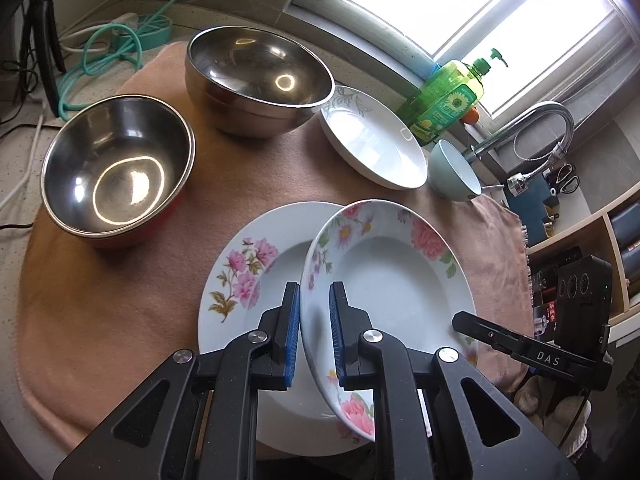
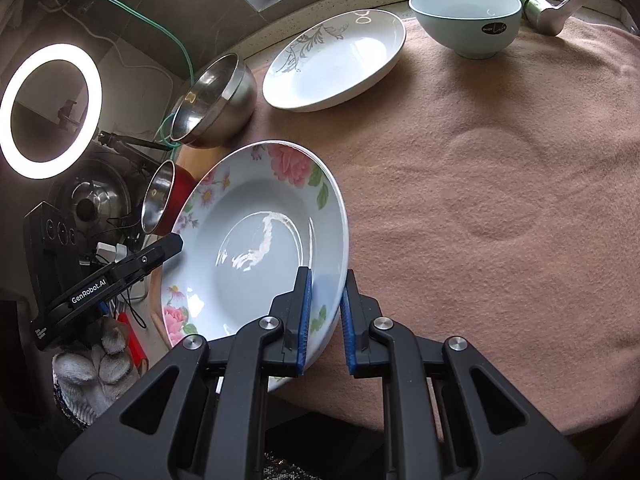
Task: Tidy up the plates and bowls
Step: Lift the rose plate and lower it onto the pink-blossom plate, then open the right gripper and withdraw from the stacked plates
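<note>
A flowered plate (image 1: 392,280) is held tilted above a second flowered plate (image 1: 248,280) that lies on the pink cloth (image 1: 120,300). My left gripper (image 1: 314,332) is shut on the tilted plate's near-left rim. My right gripper (image 2: 325,312) is shut on the same plate's (image 2: 256,240) opposite rim. Two steel bowls (image 1: 120,168) (image 1: 260,76) stand at the left and back. A white leaf-pattern dish (image 1: 376,140) and a pale green bowl (image 1: 456,172) stand at the back right; they also show in the right wrist view (image 2: 336,60) (image 2: 466,12).
A green soap bottle (image 1: 448,96) and a tap (image 1: 532,128) stand by the window. Hose and cables (image 1: 100,52) lie at the back left. A lit ring light (image 2: 50,110) stands off the counter's left side. Shelves (image 1: 600,248) are at the right.
</note>
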